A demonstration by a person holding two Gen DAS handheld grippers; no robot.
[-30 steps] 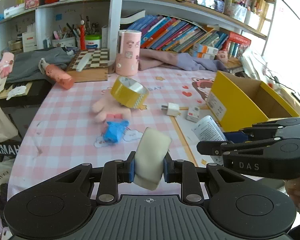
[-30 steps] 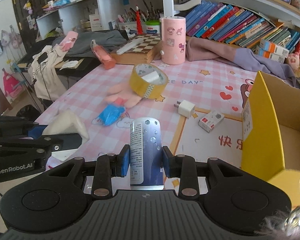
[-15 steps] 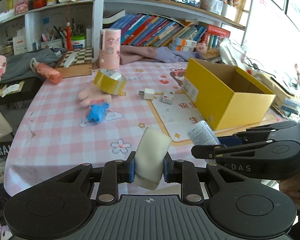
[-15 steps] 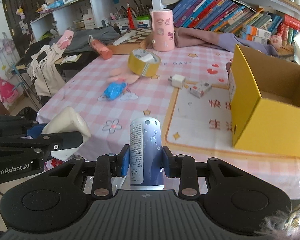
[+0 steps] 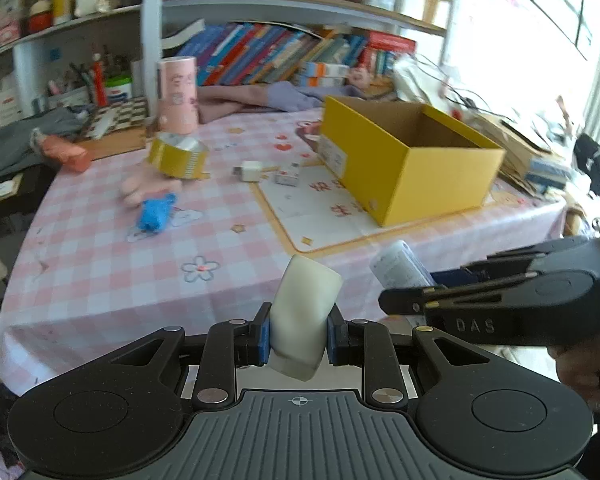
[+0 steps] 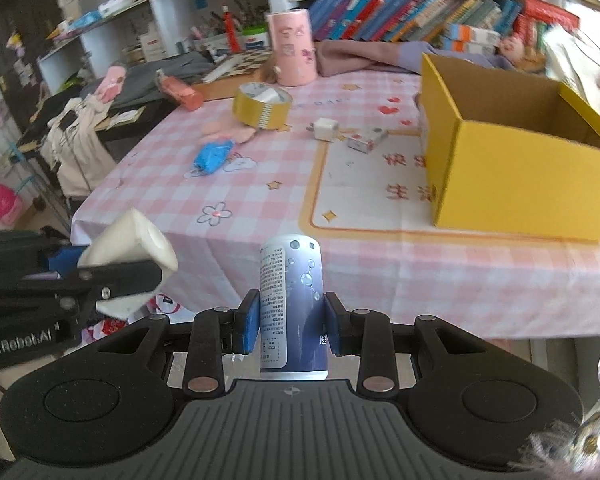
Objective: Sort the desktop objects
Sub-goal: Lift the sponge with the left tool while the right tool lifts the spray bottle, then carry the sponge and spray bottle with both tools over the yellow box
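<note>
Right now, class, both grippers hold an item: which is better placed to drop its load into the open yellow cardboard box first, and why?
Probably the right gripper: the yellow cardboard box lies on its side, while the left gripper, gripping the white tube, is farther away.

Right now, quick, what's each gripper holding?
Left gripper: shut on the white tube.
Right gripper: shut on the blue can.
</note>
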